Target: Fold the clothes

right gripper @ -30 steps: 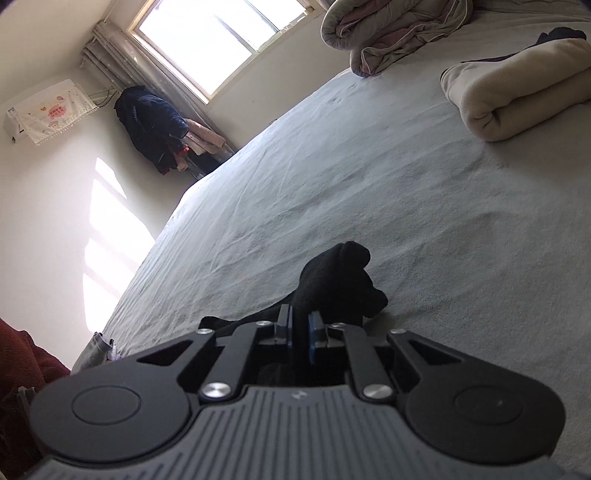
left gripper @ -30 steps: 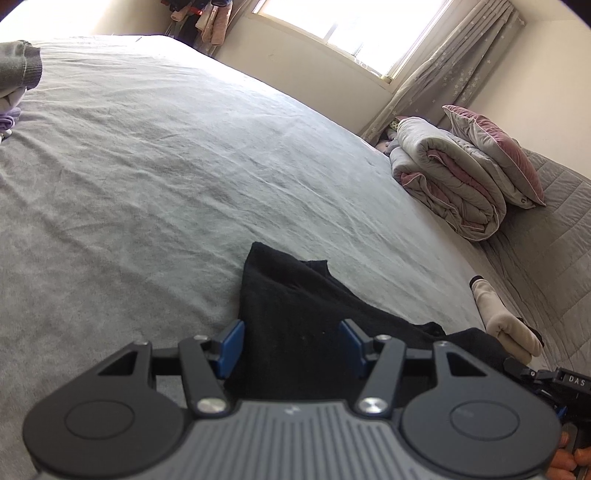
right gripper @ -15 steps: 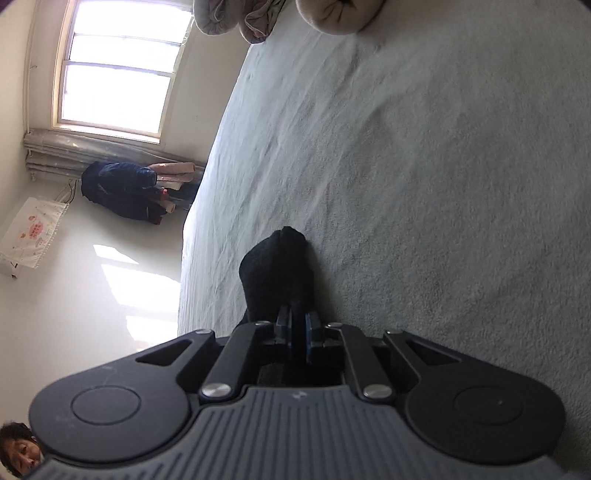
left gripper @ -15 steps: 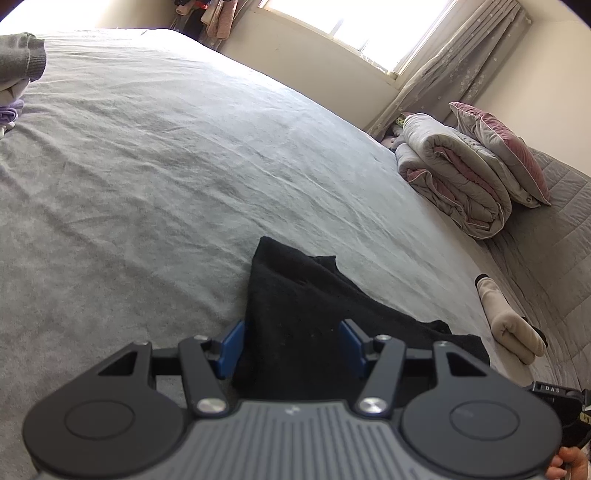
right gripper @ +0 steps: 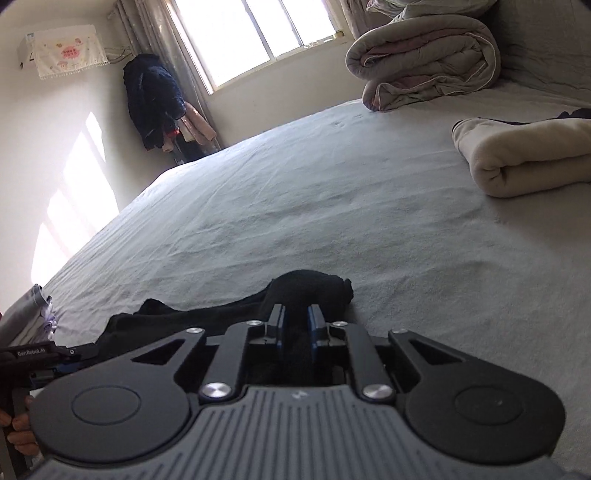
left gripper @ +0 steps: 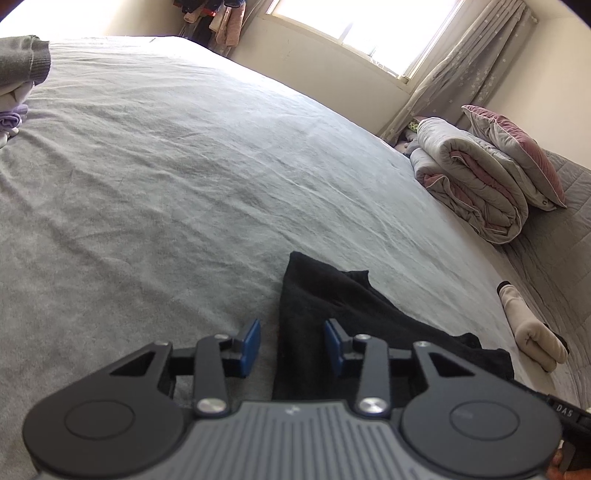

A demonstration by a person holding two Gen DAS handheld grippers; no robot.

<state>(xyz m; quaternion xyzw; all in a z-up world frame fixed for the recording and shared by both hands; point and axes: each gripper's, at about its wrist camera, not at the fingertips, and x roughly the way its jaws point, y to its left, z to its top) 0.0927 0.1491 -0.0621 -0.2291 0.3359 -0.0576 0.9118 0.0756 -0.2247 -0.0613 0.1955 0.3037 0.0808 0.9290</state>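
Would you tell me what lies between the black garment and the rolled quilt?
Only bare grey sheet lies between black garment and rolled quilt, per the left wrist view.

Rolled duvet (left gripper: 472, 181), pink-backed pillow (left gripper: 517, 155), sunlit window (right gripper: 255, 33).

Glaring daylight from the window (right gripper: 258, 37), fisheye-bent, dark-cornered edges.

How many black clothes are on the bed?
1: the black garment lies on the grey bed, one end pinched in the right hand-held gripper. Others may be hidden.
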